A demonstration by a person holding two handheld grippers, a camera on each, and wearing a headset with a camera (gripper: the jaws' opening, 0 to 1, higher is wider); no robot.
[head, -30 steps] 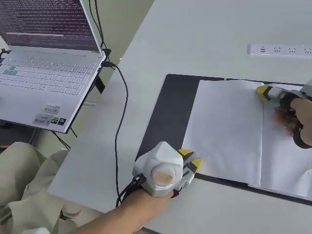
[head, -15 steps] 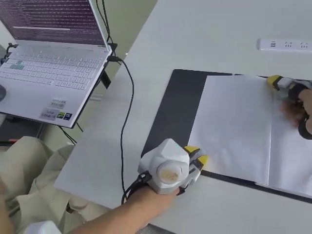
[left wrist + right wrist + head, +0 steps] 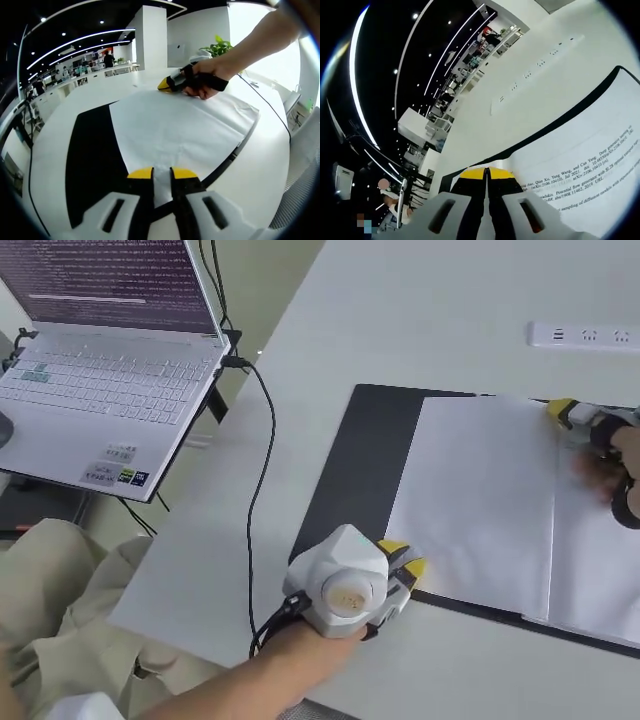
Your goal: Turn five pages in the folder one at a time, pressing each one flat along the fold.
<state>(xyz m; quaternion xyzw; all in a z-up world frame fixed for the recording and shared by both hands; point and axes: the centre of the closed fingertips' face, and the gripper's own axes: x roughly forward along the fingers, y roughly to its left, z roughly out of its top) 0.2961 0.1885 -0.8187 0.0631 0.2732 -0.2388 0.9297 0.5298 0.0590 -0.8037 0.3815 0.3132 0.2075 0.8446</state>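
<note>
The black folder (image 3: 365,475) lies open on the white table, with a blank white page (image 3: 480,495) turned onto its left half. My left gripper (image 3: 405,565) rests at that page's near left corner; its yellow jaws (image 3: 161,174) stand a narrow gap apart, with paper showing between them. My right gripper (image 3: 560,412) is shut, tips together, at the far end of the fold, held by a hand. In the right gripper view its tips (image 3: 486,174) sit at the folder's top edge, beside a printed page (image 3: 580,165).
An open laptop (image 3: 100,360) stands at the left, off the table's edge, and its black cable (image 3: 262,470) runs down the table beside the folder. A white power strip (image 3: 585,335) lies beyond the folder. A person's lap shows at the lower left.
The head camera has shifted a little. Both grippers stay at nearly the same spots on the page, and the page lies as before.
</note>
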